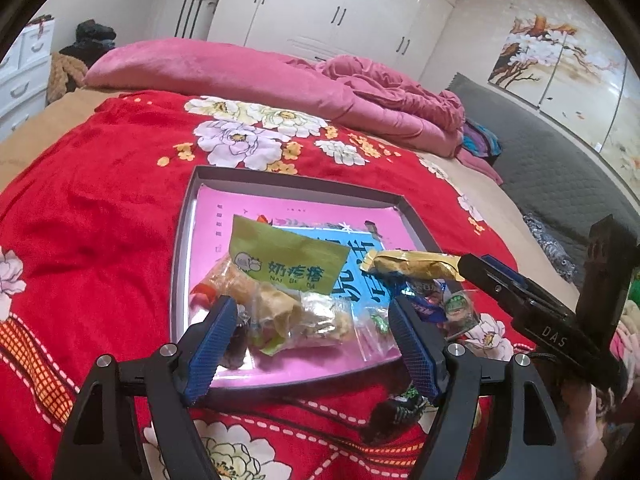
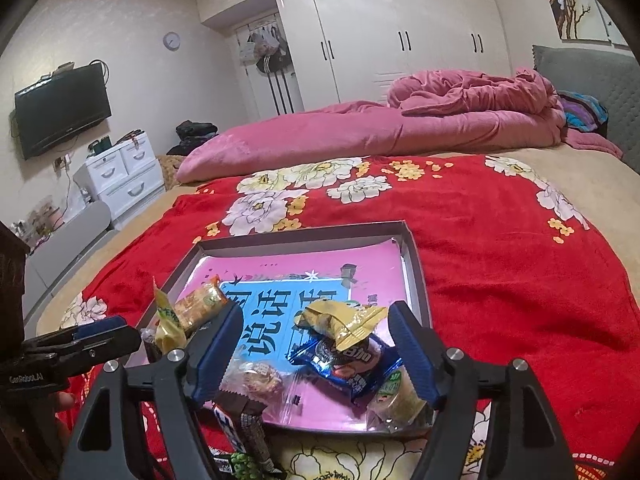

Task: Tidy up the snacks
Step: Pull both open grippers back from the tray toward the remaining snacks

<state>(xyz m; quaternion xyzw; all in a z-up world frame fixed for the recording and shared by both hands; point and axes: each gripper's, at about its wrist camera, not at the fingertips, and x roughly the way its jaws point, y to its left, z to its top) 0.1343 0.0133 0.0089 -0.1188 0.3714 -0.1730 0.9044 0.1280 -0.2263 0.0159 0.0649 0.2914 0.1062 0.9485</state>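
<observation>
A shallow grey box (image 1: pixel 188 216) with a pink printed lining lies on the red floral blanket (image 1: pixel 100 184). Snacks are heaped at its near end: a green packet (image 1: pixel 288 258), a clear-wrapped pastry (image 1: pixel 304 320), a gold packet (image 1: pixel 412 266) and a blue packet (image 1: pixel 426 306). My left gripper (image 1: pixel 312 320) hovers open over the green packet and pastry, its pads touching nothing. My right gripper (image 2: pixel 316 316) is open above the gold packet (image 2: pixel 340 320) and blue packet (image 2: pixel 348 364). Each gripper shows in the other's view: the right gripper (image 1: pixel 476 262), the left gripper (image 2: pixel 128 332).
Dark wrapped bars (image 2: pixel 244 428) lie on the blanket just outside the grey box's (image 2: pixel 304 232) near rim. A pink quilt (image 2: pixel 360 132) is bunched across the far side of the bed. White wardrobes, a drawer unit (image 2: pixel 128 176) and a wall television (image 2: pixel 60 108) stand beyond.
</observation>
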